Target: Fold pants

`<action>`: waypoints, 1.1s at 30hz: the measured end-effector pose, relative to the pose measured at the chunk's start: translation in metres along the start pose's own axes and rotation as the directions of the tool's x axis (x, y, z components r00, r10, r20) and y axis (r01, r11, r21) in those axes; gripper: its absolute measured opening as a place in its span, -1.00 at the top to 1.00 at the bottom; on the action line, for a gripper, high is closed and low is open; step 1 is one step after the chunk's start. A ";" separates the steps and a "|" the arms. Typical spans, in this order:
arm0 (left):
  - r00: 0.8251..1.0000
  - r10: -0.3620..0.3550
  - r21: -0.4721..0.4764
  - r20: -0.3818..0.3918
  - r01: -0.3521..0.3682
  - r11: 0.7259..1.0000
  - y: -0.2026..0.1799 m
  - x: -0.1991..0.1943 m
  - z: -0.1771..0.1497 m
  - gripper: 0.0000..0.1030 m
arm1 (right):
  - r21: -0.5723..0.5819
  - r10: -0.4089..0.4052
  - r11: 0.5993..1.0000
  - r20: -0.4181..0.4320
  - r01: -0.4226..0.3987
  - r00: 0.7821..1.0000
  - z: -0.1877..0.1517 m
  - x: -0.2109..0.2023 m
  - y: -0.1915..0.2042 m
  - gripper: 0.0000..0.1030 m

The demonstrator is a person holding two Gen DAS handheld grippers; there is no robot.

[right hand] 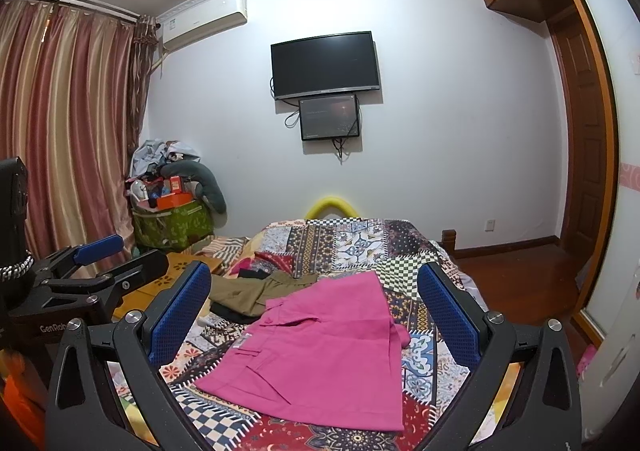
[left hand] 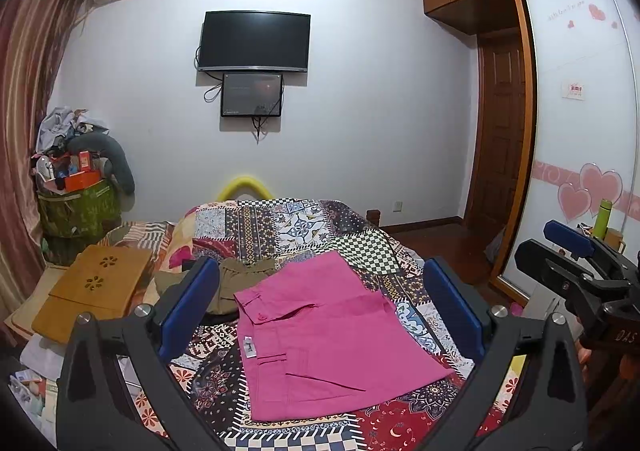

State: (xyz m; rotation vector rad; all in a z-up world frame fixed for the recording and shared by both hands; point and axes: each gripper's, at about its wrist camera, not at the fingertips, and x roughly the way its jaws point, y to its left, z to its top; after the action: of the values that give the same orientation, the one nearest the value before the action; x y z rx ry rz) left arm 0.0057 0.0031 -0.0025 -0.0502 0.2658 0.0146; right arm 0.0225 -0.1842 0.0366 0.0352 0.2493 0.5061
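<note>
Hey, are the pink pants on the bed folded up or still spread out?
Folded. The pink pants lie flat on the patchwork bedspread as a compact layered block, waistband to the left, no full-length legs showing. Neither gripper touches them.

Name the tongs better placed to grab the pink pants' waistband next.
Left, probably. The waistband lies just ahead of the open left tongs; from the open right tongs it sits off to the left.

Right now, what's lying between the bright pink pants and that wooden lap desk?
Crumpled olive-green shorts lie on the patchwork bedspread between the folded pink pants and the bamboo lap desk, clearest in the left wrist view.
</note>
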 end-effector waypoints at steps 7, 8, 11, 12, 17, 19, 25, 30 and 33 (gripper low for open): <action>1.000 -0.001 -0.003 -0.006 0.001 1.000 0.001 0.003 0.000 -1.00 | 0.002 -0.001 1.000 -0.002 0.001 1.000 0.001 -0.001 -0.001 -0.99; 1.000 -0.001 -0.003 -0.006 0.001 1.000 0.001 0.003 0.000 -1.00 | 0.001 -0.002 1.000 -0.002 0.002 1.000 0.001 -0.001 -0.001 -0.99; 1.000 -0.001 -0.002 -0.007 0.001 1.000 0.001 0.003 0.000 -1.00 | 0.001 -0.003 1.000 -0.004 0.003 1.000 0.002 -0.001 -0.001 -0.99; 1.000 -0.002 -0.002 -0.007 0.002 1.000 0.001 0.003 0.000 -1.00 | 0.002 -0.002 1.000 -0.003 0.002 1.000 0.002 -0.001 -0.001 -0.99; 1.000 -0.003 0.006 -0.007 0.003 1.000 -0.001 0.004 -0.001 -1.00 | 0.001 -0.004 1.000 -0.006 0.004 1.000 0.003 -0.001 -0.001 -0.99; 1.000 -0.004 0.009 -0.007 0.004 1.000 -0.002 0.004 -0.001 -1.00 | 0.002 -0.005 1.000 -0.009 0.005 1.000 0.003 -0.001 -0.001 -0.99; 1.000 -0.006 0.008 -0.008 0.006 1.000 -0.003 0.004 -0.001 -1.00 | 0.004 -0.005 1.000 -0.012 0.005 1.000 0.004 0.000 -0.002 -0.99; 1.000 -0.007 0.009 -0.008 0.007 1.000 -0.003 0.004 0.000 -1.00 | 0.006 -0.008 1.000 -0.012 0.008 1.000 0.004 -0.001 -0.002 -0.99; 1.000 -0.008 0.013 -0.006 0.008 1.000 -0.004 0.003 0.000 -1.00 | 0.010 -0.009 1.000 -0.011 0.009 1.000 0.004 -0.001 -0.004 -0.99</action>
State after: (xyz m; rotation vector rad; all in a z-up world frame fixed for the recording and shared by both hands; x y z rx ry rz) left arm 0.0084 -0.0009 -0.0031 -0.0384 0.2719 0.0045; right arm 0.0244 -0.1878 0.0398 0.0414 0.2622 0.4961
